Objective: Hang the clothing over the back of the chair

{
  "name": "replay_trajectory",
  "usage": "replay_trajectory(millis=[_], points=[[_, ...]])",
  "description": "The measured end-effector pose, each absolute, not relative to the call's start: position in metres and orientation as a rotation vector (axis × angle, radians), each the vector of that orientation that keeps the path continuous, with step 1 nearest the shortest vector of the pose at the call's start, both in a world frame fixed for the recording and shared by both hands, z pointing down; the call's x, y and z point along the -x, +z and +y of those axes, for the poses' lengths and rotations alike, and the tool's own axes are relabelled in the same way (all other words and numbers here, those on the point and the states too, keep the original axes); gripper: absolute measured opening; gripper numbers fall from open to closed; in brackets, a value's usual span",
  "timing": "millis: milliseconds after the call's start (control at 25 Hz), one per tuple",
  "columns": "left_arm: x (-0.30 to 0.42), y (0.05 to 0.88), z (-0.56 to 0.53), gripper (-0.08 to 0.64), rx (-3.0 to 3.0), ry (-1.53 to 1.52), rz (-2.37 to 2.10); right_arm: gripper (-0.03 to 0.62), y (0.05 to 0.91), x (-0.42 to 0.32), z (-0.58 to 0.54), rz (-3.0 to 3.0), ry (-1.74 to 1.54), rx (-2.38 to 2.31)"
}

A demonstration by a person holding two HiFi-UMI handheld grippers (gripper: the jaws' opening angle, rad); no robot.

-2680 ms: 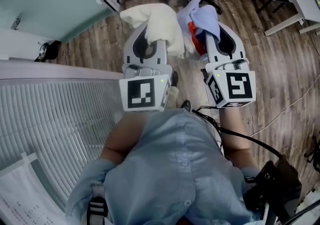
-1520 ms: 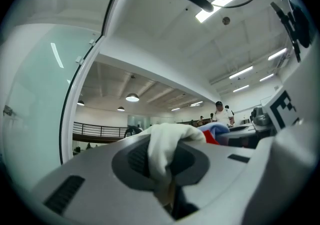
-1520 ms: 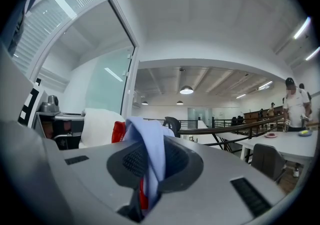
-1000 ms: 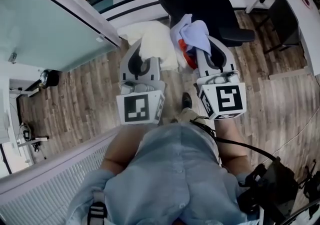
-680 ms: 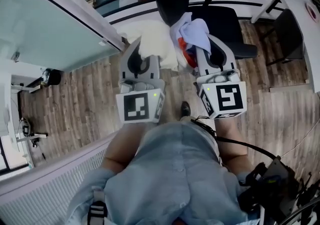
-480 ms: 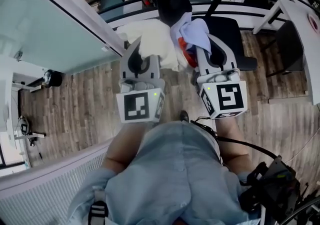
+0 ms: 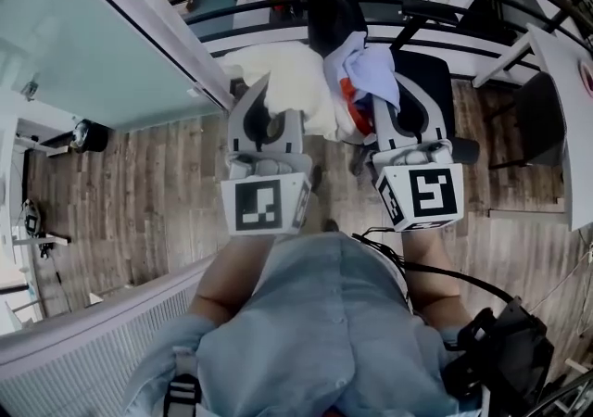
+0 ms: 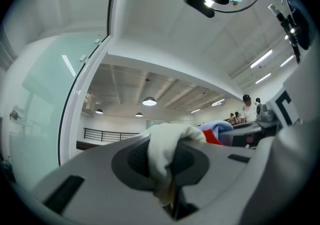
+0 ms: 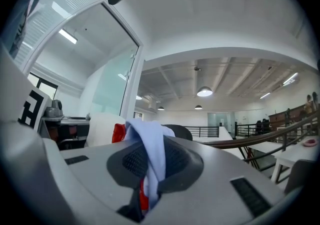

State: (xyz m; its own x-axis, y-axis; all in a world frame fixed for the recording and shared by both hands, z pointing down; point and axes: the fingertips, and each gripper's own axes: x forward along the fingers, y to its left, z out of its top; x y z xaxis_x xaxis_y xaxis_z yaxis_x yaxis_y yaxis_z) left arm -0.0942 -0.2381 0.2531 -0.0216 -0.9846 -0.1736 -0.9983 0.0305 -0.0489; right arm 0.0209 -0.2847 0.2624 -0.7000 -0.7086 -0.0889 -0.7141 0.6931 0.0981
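Now: both grippers raised side by side, jaws narrow, each clamped on clothing (image 7: pixel 298 82). Left gripper (image 7: pixel 270 107) pinches cream fold (image 8: pixel 164 145). Right gripper (image 7: pixel 378 102) pinches blue-and-red fold (image 9: pixel 150 155). Clothing bunched in air at 12 o'clock from gripper tips. Black chair (image 7: pixel 428 82) just beyond, at 12 to 1 o'clock. Clothing overlaps chair back (image 7: pixel 326 0) in head view; contact unclear. Wood floor (image 7: pixel 157 183) below.
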Motion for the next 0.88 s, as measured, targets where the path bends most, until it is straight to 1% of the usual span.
replay_trajectory(millis=[200, 320, 480, 640, 880], points=[[0.102, 0.267, -0.244, 0.049, 2.075, 0.133, 2.139, 0.040, 0.272, -0.023, -0.293, 2.836, 0.192, 1.223], [0.114, 0.264, -0.261, 0.049, 2.059, 0.144, 2.145, 0.040, 0.270, -0.012, -0.305, 2.849, 0.201, 1.197], [0.126, 0.244, -0.288, 0.049, 2.077, 0.190, 2.128, 0.040, 0.251, 0.008, -0.327, 2.838, 0.204, 1.162], [0.153, 0.229, -0.323, 0.049, 2.045, 0.217, 2.086, 0.040, 0.231, 0.033, -0.360, 2.819, 0.214, 1.110], [0.176, 0.178, -0.360, 0.049, 2.039, 0.308, 2.017, 0.040, 0.184, 0.059, -0.395, 2.788, 0.261, 1.087]])
